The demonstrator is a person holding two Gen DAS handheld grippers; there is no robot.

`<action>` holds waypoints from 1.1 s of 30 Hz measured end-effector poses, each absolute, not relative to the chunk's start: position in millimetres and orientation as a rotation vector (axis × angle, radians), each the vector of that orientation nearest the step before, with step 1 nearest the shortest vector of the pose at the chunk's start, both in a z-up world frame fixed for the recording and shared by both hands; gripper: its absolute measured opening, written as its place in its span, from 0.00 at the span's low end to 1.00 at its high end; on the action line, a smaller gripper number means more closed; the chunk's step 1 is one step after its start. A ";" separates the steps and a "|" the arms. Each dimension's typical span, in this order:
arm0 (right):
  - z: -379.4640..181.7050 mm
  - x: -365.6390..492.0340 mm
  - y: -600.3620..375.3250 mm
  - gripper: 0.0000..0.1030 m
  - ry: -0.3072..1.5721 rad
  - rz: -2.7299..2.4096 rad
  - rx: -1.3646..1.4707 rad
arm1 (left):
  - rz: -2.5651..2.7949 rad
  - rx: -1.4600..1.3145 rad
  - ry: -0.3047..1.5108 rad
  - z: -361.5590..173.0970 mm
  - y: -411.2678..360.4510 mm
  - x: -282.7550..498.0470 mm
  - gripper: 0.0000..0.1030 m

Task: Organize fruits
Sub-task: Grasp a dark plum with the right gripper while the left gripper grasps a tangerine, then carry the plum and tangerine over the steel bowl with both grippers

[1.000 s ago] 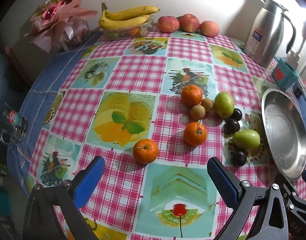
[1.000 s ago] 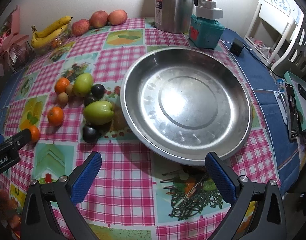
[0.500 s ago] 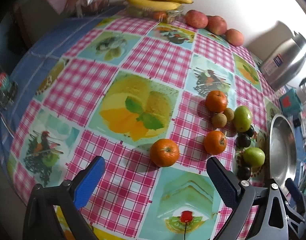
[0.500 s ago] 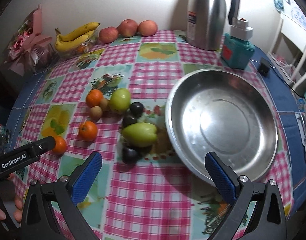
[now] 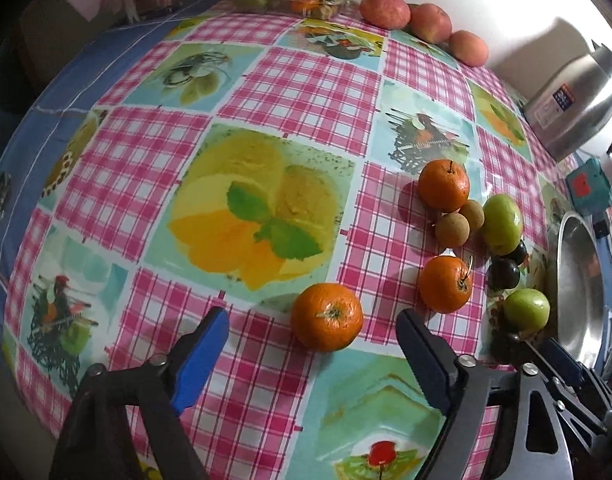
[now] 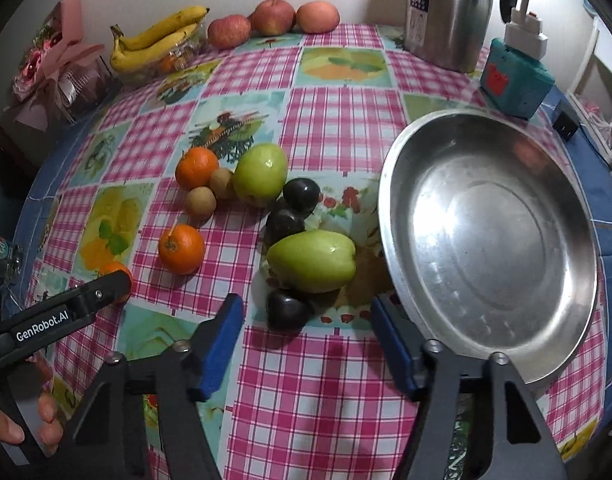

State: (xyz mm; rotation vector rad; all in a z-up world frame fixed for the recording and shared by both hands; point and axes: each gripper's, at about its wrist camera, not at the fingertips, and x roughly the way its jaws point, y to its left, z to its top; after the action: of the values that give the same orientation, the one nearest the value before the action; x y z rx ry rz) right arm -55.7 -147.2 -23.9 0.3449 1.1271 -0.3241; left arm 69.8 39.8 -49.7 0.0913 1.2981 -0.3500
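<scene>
Plainly, I read "GenRobot.AI" in white on the left gripper (image 6: 106,284) at eight o'clock in my right view; the steel flask (image 6: 446,12) at one o'clock bears a label reading "24". My left gripper's jaws are closing with the nearest orange (image 5: 327,322) between them, pads not touching it. My right gripper (image 6: 306,336) is closing too, a dark plum (image 6: 287,314) between its blue pads, also untouched. Behind it lies a green fruit (image 6: 311,260) just beside the empty steel pan (image 6: 490,240) at three o'clock. Bananas (image 6: 158,40) and three apples (image 6: 274,18) line the wall at eleven to twelve. Fingertips (image 6: 46,420) show at seven o'clock.
</scene>
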 end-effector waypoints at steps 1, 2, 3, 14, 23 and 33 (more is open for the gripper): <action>-26.7 -54.1 -147.2 0.57 1.135 -0.317 0.350 | -0.355 0.104 1.298 -51.4 36.5 70.8 0.80; -28.6 -52.5 -147.1 0.52 1.140 -0.312 0.354 | -0.361 0.110 1.300 -52.7 33.8 71.1 0.78; -31.4 -50.6 -147.1 0.49 1.150 -0.309 0.357 | -0.366 0.112 1.301 -53.7 31.9 71.6 0.76; -45.8 -42.8 -144.4 0.34 1.194 -0.292 0.389 | -0.391 0.121 1.318 -61.1 24.1 76.7 0.40; -45.0 -41.3 -142.8 0.27 1.193 -0.285 0.397 | -0.393 0.109 1.304 -50.4 36.9 70.1 0.38; -16.0 -47.7 -139.4 0.27 1.103 -0.267 0.410 | -0.368 0.095 1.264 -23.1 36.6 67.7 0.38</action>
State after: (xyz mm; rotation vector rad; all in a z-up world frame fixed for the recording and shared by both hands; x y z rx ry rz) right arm -47.7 -139.4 -16.0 0.4105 1.1029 -0.2669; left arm 67.7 36.6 -23.1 0.0948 1.2645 -0.3681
